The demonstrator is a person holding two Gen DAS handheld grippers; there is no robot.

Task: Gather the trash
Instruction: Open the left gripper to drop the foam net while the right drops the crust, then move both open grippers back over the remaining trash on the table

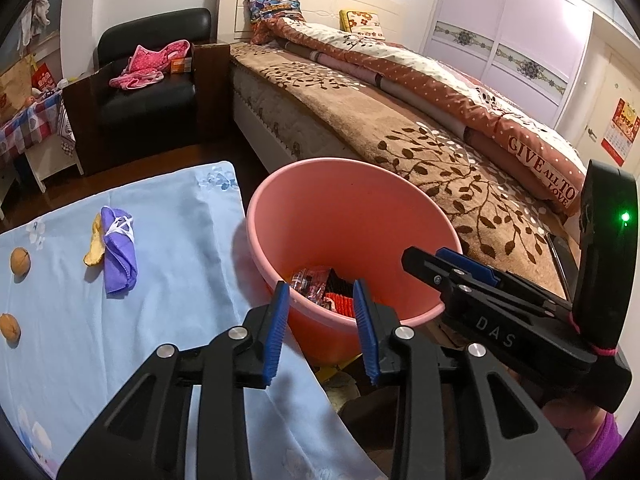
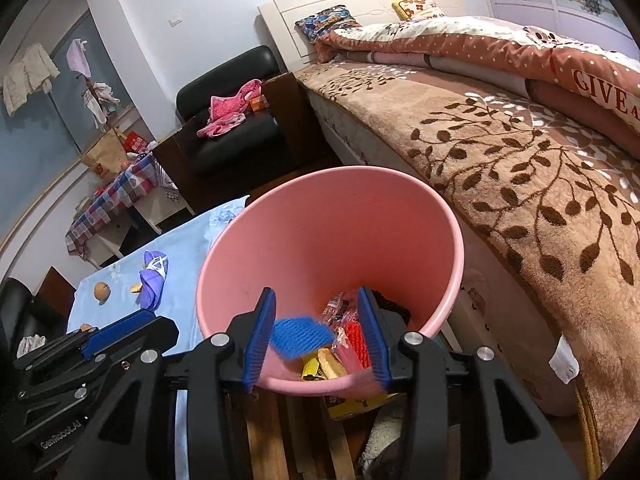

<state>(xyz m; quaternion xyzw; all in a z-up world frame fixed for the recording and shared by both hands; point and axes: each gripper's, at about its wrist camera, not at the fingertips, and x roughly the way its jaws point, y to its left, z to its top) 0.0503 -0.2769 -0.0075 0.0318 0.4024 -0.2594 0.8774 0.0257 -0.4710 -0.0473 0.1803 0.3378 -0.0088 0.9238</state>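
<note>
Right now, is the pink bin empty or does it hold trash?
Not empty: the pink bin holds wrappers and a blue scrap at the bottom.

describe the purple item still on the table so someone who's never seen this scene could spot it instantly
Start at the pink bin beside the bed, then look to the light blue tablecloth next to it. The purple cloth lies crumpled there with white strings across its top, a yellowish peel touching its edge. It is the only purple, soft item; the two walnuts nearby are small, round and brown.
</note>
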